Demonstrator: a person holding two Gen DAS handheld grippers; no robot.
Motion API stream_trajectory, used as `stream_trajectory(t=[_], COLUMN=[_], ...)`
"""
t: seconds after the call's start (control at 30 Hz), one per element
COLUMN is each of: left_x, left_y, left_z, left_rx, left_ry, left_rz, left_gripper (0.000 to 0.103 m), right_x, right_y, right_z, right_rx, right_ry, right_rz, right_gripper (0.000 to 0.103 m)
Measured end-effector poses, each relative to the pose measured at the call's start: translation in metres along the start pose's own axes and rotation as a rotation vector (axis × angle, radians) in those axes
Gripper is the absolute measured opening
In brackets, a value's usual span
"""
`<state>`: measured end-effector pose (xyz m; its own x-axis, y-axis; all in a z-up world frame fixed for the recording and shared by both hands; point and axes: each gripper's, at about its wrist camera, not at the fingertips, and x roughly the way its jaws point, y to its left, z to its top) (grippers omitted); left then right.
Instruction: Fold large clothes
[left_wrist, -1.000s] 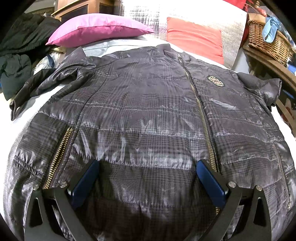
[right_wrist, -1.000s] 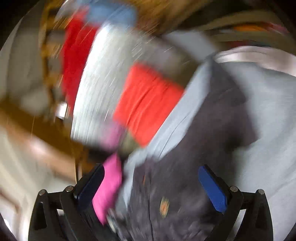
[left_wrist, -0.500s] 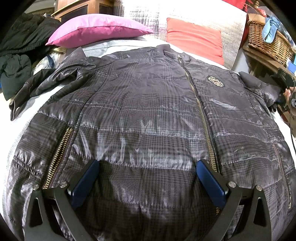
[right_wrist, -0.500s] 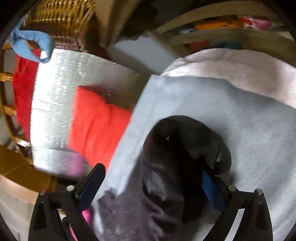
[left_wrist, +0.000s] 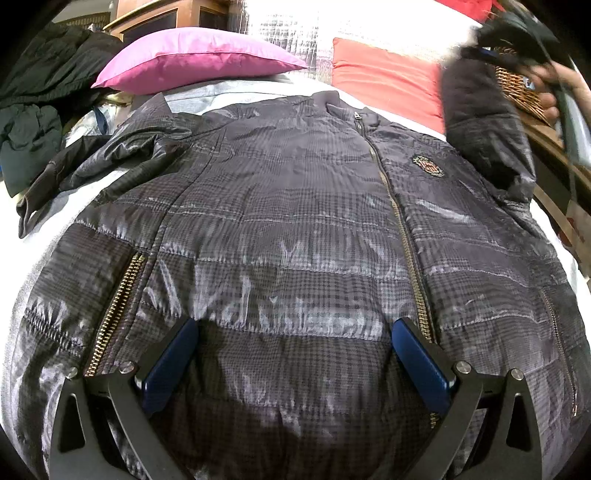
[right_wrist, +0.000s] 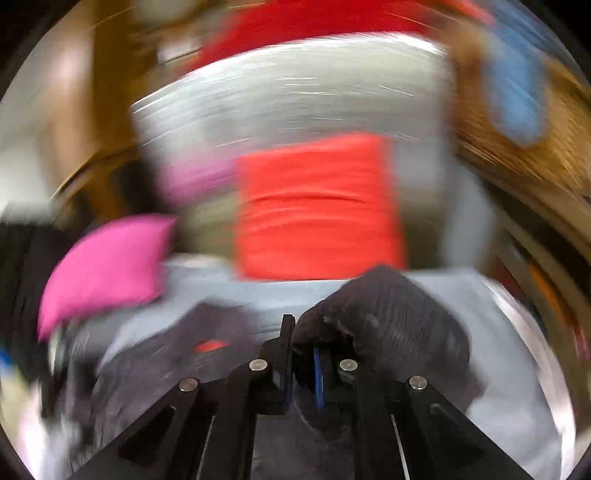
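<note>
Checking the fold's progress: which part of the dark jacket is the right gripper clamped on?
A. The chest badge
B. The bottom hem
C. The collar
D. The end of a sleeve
D: the right gripper is shut on the sleeve, which the left wrist view shows lifted clear of the jacket lying zipped on the bed.

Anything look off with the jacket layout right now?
The jacket lies flat and zipped, but its left sleeve is bunched and crumpled toward the pink pillow. The other sleeve is lifted off the bed, pinched in the right gripper.
</note>
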<state>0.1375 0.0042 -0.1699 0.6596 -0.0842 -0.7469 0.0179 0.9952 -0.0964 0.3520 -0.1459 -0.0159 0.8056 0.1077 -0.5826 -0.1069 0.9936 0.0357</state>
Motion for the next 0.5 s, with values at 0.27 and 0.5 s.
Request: stream_trajectory(t=[0.27,0.5], left_x=[-0.001,0.000], left_y=[0.001,0.000], left_z=[0.000,0.001], left_rx=[-0.008,-0.006], left_ry=[-0.003,-0.002], left_rz=[-0.010,-0.005], left_gripper=[0.103,0.103], right_x=[0.082,0.047], right_y=[0.135,0.030], right_z=[-0.144,-0.107], right_rx=[-0.219,0.254], right_ry=[0.341,0.231], right_rz=[0.156,0.293], right_gripper=[0.081,0.083])
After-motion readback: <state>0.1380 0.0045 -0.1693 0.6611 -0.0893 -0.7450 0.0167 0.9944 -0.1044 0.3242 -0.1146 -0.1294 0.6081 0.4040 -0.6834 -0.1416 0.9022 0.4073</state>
